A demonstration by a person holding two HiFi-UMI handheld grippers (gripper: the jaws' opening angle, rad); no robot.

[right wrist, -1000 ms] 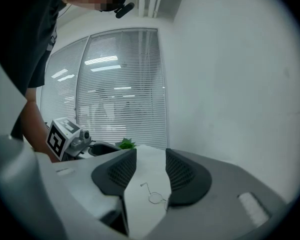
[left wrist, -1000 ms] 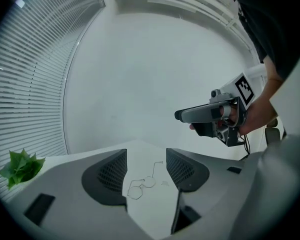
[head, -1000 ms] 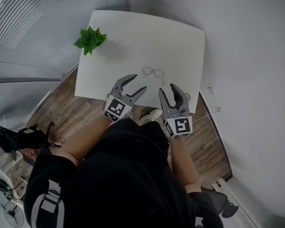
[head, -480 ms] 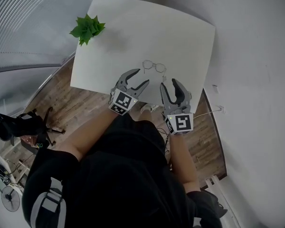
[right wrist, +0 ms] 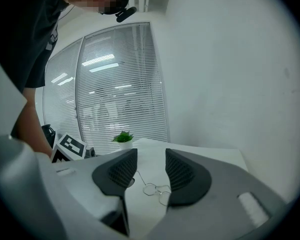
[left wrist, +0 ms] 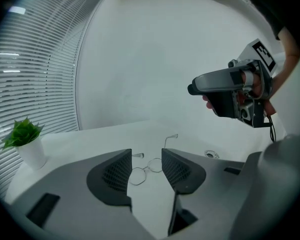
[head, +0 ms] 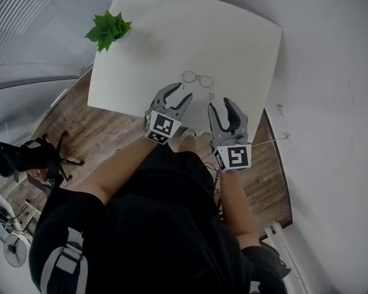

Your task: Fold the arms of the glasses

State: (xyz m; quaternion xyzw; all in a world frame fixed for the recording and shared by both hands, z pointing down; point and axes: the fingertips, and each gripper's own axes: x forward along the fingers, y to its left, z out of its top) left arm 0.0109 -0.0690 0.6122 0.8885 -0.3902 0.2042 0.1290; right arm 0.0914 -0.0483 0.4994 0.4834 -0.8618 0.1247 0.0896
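Observation:
Thin wire-framed glasses (head: 198,78) lie on the white table (head: 172,35) with their arms spread out. My left gripper (head: 180,92) hovers just short of them on the near left; its jaws have just been closing, nothing is between them, and they stand open. In the left gripper view the glasses (left wrist: 138,175) show through the gap of the left gripper (left wrist: 146,159). My right gripper (head: 220,105) is open at the near right, a little short of the frame. The right gripper view has the glasses (right wrist: 157,189) lying beyond the right gripper (right wrist: 151,166).
A small green plant (head: 107,30) in a white pot stands at the table's far left corner, also seen as the plant (left wrist: 24,134). Window blinds run along the left, a white wall along the right. Wooden floor and a black office chair (head: 24,158) lie below left.
Both grippers have come down and forward toward the glasses. The left gripper's jaws stand narrower than before. The glasses have not moved.

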